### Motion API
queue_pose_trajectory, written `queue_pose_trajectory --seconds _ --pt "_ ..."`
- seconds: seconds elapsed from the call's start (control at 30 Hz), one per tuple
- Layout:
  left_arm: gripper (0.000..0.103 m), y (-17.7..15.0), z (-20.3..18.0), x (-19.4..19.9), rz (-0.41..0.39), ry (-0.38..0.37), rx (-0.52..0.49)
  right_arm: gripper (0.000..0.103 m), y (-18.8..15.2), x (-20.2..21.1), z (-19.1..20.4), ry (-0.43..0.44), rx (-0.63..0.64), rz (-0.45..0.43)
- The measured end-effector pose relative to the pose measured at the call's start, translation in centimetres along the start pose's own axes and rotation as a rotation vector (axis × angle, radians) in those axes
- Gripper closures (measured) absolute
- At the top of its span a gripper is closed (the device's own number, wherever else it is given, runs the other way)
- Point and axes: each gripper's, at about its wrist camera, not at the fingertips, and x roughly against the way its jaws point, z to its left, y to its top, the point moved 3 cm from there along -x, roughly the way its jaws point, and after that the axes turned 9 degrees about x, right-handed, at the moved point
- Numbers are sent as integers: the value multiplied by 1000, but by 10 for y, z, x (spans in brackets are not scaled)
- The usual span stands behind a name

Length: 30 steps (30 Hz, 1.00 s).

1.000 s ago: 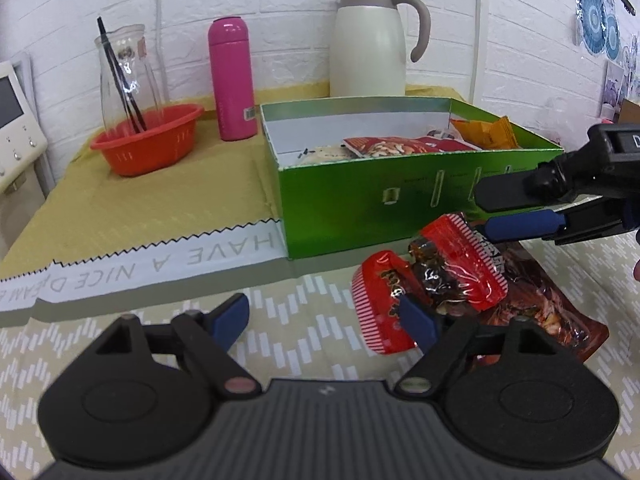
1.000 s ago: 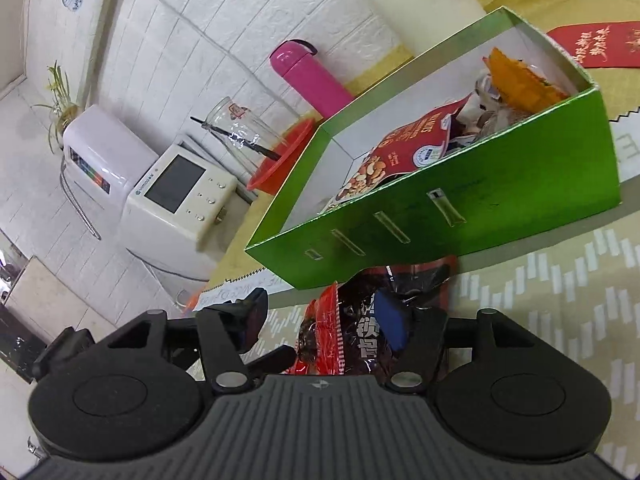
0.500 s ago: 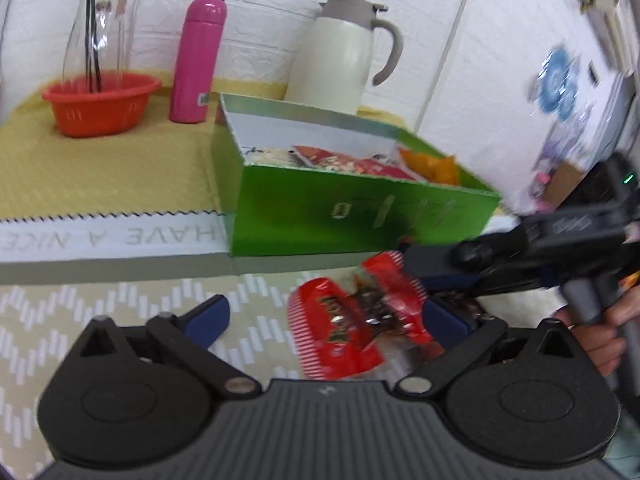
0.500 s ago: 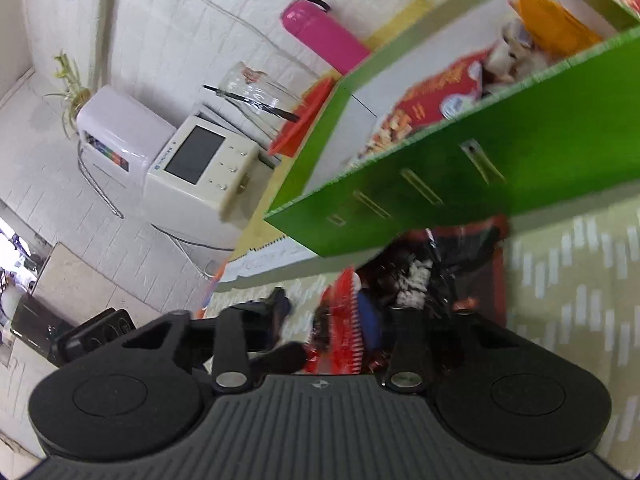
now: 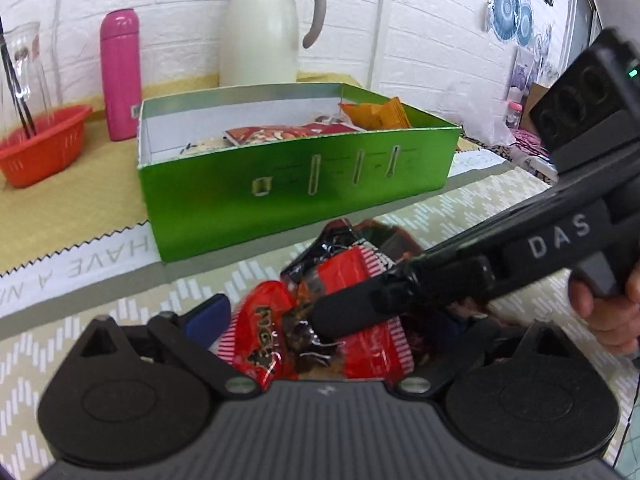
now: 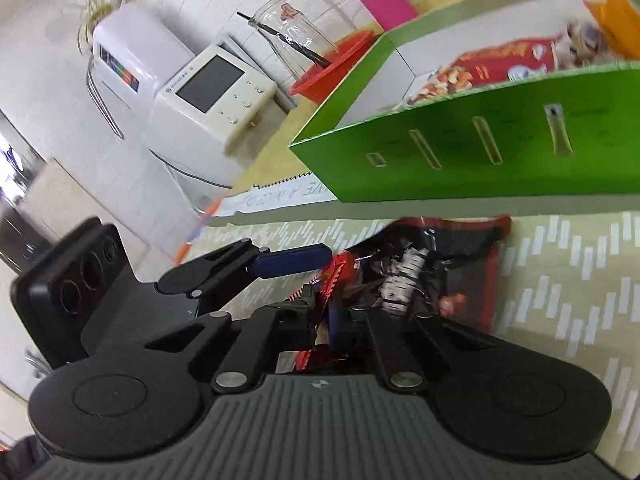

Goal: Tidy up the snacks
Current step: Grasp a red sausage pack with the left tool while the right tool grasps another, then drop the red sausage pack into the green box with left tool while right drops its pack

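Observation:
A pile of red and dark snack packets lies on the patterned mat in front of the green box. The box holds several packets, a red nut bag and an orange one. My left gripper is open, its fingers on either side of the pile. My right gripper comes in from the right, its jaws shut on a red packet of the pile. In the right wrist view the left gripper's blue pad is beside the packets, with the box behind.
Behind the box stand a white thermos jug, a pink bottle and an orange basket with a glass carafe. A white appliance stands off the table's left side.
Both grippers have moved down and in onto the snack pile. The right gripper's jaws, open a second ago, have closed on a packet. The left gripper now straddles the pile.

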Motion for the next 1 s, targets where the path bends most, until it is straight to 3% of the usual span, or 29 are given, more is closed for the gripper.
queue_pose_trajectory --seconds 0.03,0.07,0.23,0.47,0.5,0.53,0.67,1.0 --pt "31 0 0 2 -10 1 3 93 0 2 6 -6 17 -3" --pt "40 0 1 5 -20 -13 12 94 2 6 10 -6 25 -21" --pt "48 2 -4 30 -65 -32 11 101 4 22 26 68 -3 -76" --pt "54 0 -28 60 -133 21 -61 102 -1 40 52 93 15 -122" --pt "59 2 -33 64 -141 22 -72 102 -1 43 56 93 23 -126" --pt "75 4 -37 67 -143 31 -80 102 0 45 60 88 28 -128" --pt "75 12 -46 70 -152 35 -97 102 5 55 68 48 45 -149" --pt "75 40 -68 59 -192 43 -130 102 16 80 46 44 -48 -258"
